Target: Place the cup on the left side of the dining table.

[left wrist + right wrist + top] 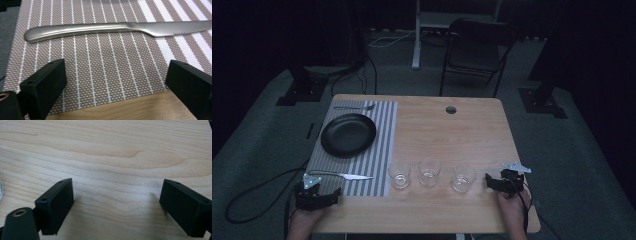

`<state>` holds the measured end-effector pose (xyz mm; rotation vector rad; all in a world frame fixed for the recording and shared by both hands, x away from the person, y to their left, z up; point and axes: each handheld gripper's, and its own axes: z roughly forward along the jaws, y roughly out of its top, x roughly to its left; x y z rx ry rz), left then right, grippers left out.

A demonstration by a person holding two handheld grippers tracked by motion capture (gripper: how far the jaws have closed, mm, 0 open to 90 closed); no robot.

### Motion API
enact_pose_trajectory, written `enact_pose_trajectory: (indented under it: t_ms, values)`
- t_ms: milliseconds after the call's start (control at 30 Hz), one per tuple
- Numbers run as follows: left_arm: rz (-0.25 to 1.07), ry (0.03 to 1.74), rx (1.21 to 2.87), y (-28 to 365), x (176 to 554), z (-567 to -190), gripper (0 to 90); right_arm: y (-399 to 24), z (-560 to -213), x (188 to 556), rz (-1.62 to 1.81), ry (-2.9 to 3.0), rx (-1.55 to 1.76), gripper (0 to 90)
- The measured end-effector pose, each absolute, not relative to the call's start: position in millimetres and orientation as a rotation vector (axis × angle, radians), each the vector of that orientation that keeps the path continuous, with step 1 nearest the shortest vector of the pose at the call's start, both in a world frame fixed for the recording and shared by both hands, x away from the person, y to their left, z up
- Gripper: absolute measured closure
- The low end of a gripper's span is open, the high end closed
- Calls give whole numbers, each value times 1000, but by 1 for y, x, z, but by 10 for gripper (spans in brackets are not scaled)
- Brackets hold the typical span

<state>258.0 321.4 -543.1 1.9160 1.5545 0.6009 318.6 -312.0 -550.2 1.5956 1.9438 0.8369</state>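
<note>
Just behind the knife lying across the striped placemat, left claw is hovering wide open and empty, right claw likewise gaping over bare surface; I'd straddle the handle squarely before closing.

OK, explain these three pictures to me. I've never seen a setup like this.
A person sits at a wooden table, holding a hand-held gripper in each hand: the left gripper and the right gripper. One camera looks down from above; the other two ride on the grippers, looking along their black jaws. On the table lie a striped placemat with a black plate, a fork and a knife, plus three empty glasses in a row. Both grippers' jaws stand wide open, holding nothing.
</note>
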Motion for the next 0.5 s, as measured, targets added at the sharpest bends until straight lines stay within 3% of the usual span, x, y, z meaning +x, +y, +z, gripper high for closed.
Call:
enact_pose_trajectory:
  t_ms: [500]
  values:
    - [551,1488,1949,314,252,-539,41,-312,-550,319,837,1944,1596,116]
